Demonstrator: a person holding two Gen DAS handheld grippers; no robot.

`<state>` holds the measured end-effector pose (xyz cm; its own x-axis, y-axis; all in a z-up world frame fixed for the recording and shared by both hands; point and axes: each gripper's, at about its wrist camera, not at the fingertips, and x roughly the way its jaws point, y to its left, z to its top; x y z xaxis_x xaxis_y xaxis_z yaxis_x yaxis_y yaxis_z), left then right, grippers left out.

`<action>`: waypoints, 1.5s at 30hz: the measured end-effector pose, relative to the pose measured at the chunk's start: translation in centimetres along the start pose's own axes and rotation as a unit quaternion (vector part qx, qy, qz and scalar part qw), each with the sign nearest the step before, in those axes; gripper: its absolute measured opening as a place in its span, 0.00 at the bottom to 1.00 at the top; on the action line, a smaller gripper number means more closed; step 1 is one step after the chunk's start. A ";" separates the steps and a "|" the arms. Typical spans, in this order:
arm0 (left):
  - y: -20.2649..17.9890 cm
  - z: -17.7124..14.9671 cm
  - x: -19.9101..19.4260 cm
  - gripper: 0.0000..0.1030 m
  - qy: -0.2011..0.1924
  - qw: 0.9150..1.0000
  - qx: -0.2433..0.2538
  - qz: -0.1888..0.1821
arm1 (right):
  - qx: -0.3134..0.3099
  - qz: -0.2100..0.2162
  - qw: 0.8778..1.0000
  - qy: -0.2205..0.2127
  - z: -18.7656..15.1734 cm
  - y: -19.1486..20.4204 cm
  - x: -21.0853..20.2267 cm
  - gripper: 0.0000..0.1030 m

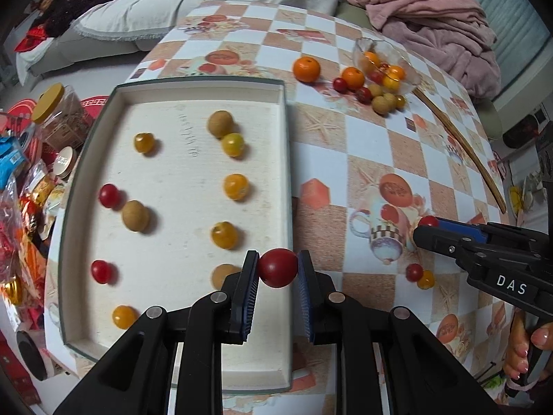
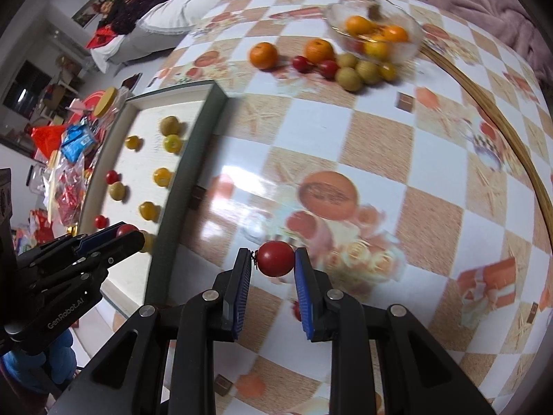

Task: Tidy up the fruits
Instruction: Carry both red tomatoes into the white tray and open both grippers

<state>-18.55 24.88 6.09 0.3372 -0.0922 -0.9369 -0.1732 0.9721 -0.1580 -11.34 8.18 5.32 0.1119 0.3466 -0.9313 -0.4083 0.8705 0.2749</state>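
Mid-task: we hold one red tomato (image 1: 278, 267) clenched in the left gripper (image 1: 278, 269) at lower centre, another (image 2: 275, 258) in the right gripper (image 2: 274, 261). The tray (image 1: 103, 110) at left bears sorted fruit; more lies beside the bowl (image 1: 411, 69), upper right.

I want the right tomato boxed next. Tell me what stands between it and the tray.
The right gripper holds a red tomato over bare tablecloth. Toward the tray, only the tray's raised near wall and the left gripper, holding its own tomato at that edge, lie in the path.
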 end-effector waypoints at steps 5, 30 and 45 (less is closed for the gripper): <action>2.0 -0.2 -0.4 0.23 -0.004 1.000 -0.017 0.012 | -0.023 0.004 1.000 0.001 0.7 2.2 0.3 0.27; 9.2 -0.6 1.9 0.23 0.010 0.996 -0.076 0.052 | -0.075 0.040 0.996 0.020 5.9 10.8 4.7 0.27; 9.2 -0.3 3.0 0.23 0.013 0.996 -0.061 0.068 | -0.099 0.038 0.994 0.040 8.3 13.2 8.2 0.27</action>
<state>-19.40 33.52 1.74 0.2800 0.0308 -0.9595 -0.3269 0.9428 -0.0651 -8.31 25.36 3.31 0.0055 0.3733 -0.9277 -0.5833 0.7547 0.3003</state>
